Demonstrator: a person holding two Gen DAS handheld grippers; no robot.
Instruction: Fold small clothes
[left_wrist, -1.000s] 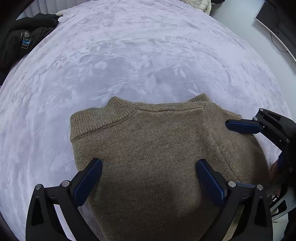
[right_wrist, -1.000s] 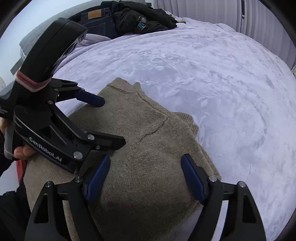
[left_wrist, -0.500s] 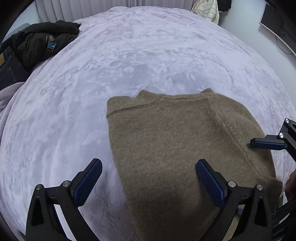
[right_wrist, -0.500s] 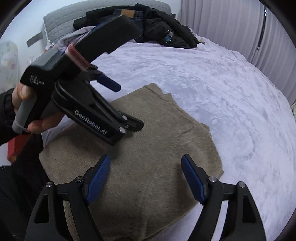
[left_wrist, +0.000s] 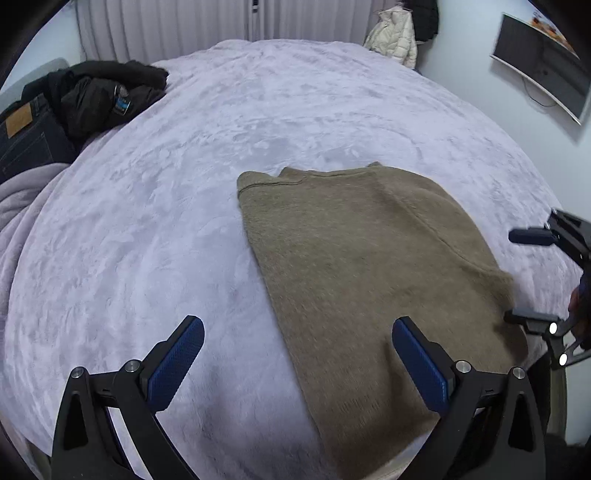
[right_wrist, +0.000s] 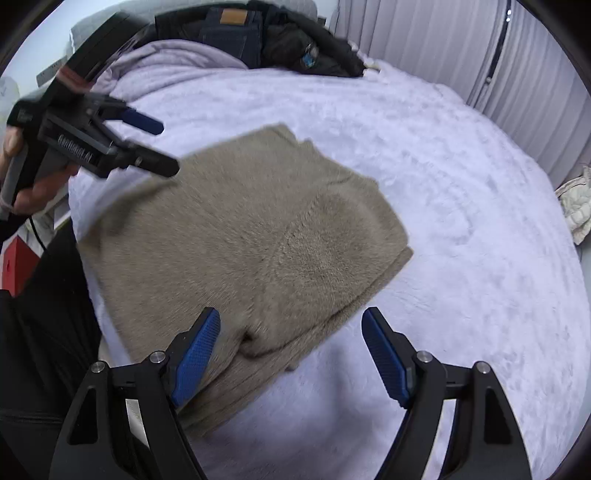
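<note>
A folded olive-brown knit sweater (left_wrist: 362, 266) lies flat near the front edge of the bed, its ribbed collar toward the far side; it shows again as the sweater (right_wrist: 240, 251) in the right wrist view. My left gripper (left_wrist: 297, 363) hovers open above the sweater's left edge, nothing between its blue pads. It appears too as the left gripper (right_wrist: 162, 147) at that view's upper left, held by a hand. My right gripper (right_wrist: 291, 354) stands open over the sweater's near right corner, holding nothing. It enters as the right gripper (left_wrist: 517, 277) at the left wrist view's right edge.
The bed is covered by a pale lilac plush blanket (left_wrist: 221, 155). Dark jackets and jeans (left_wrist: 74, 107) are piled at its far left. A cream jacket (left_wrist: 391, 40) hangs beyond the bed, a wall screen (left_wrist: 543, 62) at right. A red box (right_wrist: 16, 262) sits beside the bed.
Both grippers have lifted and drawn back from the sweater, staying open. The left one slid off to the sweater's left side; more of the bed and room now shows.
</note>
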